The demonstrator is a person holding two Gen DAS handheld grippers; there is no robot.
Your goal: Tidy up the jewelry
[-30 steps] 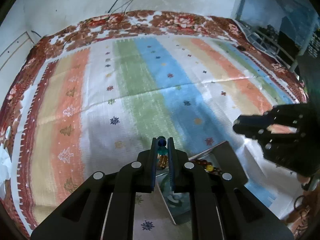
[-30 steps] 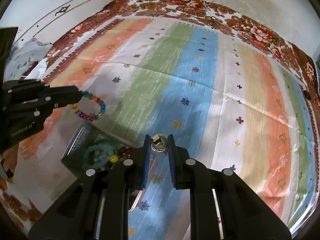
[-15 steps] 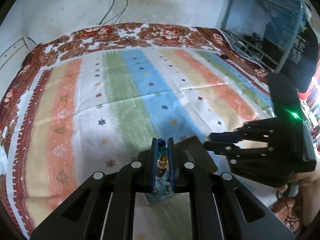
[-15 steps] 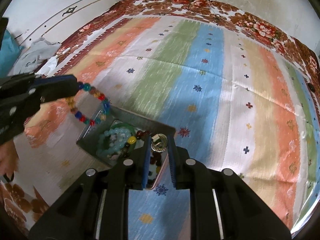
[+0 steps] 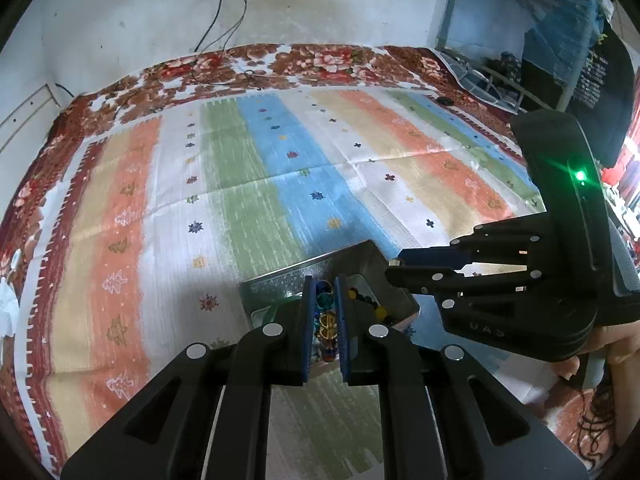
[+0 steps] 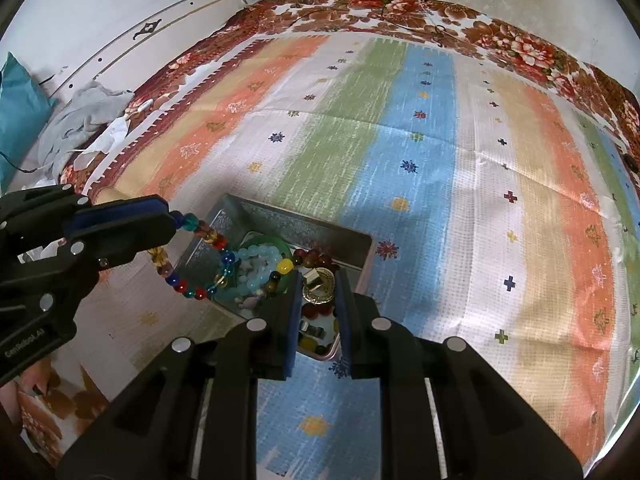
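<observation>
The left gripper (image 5: 325, 280) is clenched on a multicoloured bead bracelet (image 6: 200, 256), whose free loop hangs from the jaws over the near-left rim of the open metal tin (image 6: 360, 248). The right gripper (image 6: 318, 280) is clamped on a gold ring (image 6: 318, 286), held between its jaws directly above the tin's interior. By appearance the sorting is well advanced: a pale blue bead bracelet (image 6: 256, 258), a green bangle (image 6: 276, 242) and dark red beads (image 6: 316, 258) already lie inside, leaving both held pieces to be released.
</observation>
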